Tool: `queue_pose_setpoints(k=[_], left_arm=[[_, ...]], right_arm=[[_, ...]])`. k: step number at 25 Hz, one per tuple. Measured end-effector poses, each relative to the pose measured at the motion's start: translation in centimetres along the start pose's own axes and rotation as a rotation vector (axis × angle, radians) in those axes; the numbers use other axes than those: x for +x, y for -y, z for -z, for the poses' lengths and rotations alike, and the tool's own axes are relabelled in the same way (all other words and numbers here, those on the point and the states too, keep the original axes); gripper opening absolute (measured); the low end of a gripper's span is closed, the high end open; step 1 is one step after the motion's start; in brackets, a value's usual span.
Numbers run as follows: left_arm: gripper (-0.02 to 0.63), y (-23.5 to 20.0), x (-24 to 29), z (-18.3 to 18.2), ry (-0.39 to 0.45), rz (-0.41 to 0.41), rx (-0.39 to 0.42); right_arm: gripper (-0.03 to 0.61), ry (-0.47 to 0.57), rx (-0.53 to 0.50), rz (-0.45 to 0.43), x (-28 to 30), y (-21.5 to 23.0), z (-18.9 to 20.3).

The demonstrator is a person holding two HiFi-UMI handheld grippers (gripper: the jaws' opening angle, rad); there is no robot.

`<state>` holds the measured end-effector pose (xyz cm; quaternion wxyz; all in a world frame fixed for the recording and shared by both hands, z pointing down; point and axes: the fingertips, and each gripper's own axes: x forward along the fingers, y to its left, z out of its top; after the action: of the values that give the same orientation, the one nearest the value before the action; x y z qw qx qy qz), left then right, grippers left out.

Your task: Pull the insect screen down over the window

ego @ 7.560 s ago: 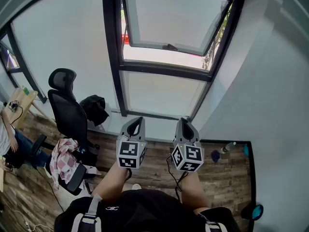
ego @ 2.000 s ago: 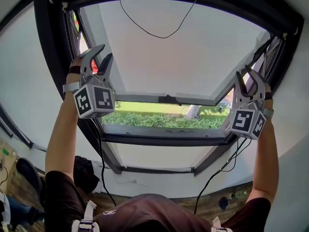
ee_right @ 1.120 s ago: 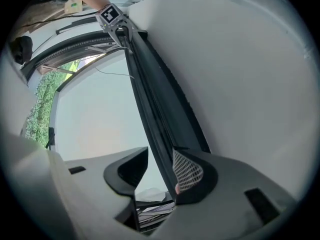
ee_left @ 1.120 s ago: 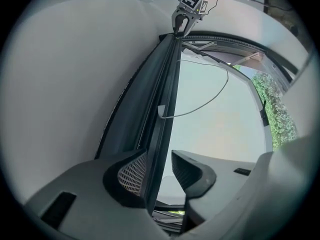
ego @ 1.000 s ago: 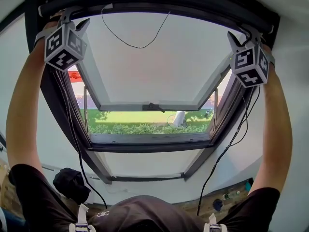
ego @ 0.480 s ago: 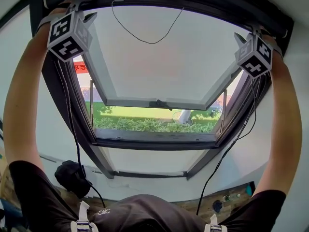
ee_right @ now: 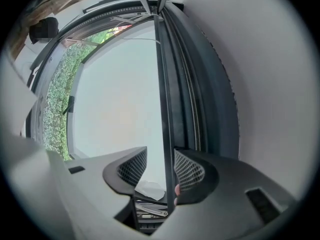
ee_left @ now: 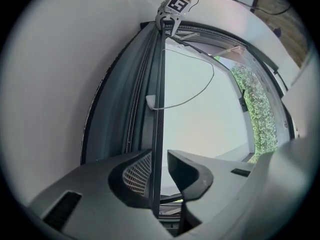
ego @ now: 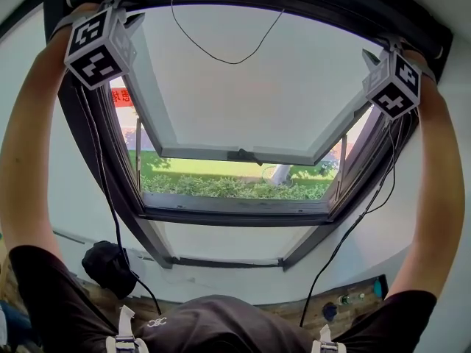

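Head view: both your arms are up at the head of the window frame [ego: 96, 168]. The left gripper [ego: 124, 12] is in the top-left corner and the right gripper [ego: 379, 50] in the top-right, both at the dark top rail [ego: 294, 6]. The insect screen is up there, not drawn down. The glass sash [ego: 243, 94] is swung outward with its handle [ego: 244, 155] on the lower edge, and hedge [ego: 235, 186] shows under it. A thin cord [ego: 228, 56] sags in a loop from the top rail across the glass.

Left gripper view: the pull bar [ee_left: 159, 84] runs between your fingers [ee_left: 137, 174] to the right gripper [ee_left: 167, 29] at the far end. The fingers have just been closing. The meshed pad lies along the bar and the other finger stands off it, so they're not clamped. The frame channel [ee_left: 135, 109] is just beside the bar, with open glass on the other side.

Right gripper view: the pull bar [ee_right: 162, 74] runs between the fingers [ee_right: 190, 171] to the left gripper [ee_right: 154, 6]. They've just closed a little. One pad is at the bar, with a gap on the glass side, so it's released.
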<state>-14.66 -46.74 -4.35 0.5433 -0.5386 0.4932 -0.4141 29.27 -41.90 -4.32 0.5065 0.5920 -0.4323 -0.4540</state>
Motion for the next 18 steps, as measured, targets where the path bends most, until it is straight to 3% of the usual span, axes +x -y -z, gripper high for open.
queue_pose_setpoints(k=[2, 5, 13, 18], left_arm=[[0.114, 0.3, -0.1, 0.1, -0.017, 0.019, 0.009], [0.120, 1.6, -0.2, -0.1, -0.032, 0.078, 0.010], [0.137, 6.2, -1.3, 0.1, -0.037, 0.205, 0.039], [0.137, 8.2, -1.9, 0.1, -0.017, 0.223, 0.030]], right_arm=[[0.173, -0.008, -0.002, -0.011, 0.1, -0.3, 0.0], [0.103, -0.029, -0.021, -0.027, -0.2, -0.9, 0.4], [0.124, -0.033, -0.019, -0.137, -1.1, -4.9, 0.6], [0.124, 0.001, 0.007, -0.169, -2.0, -6.7, 0.7]])
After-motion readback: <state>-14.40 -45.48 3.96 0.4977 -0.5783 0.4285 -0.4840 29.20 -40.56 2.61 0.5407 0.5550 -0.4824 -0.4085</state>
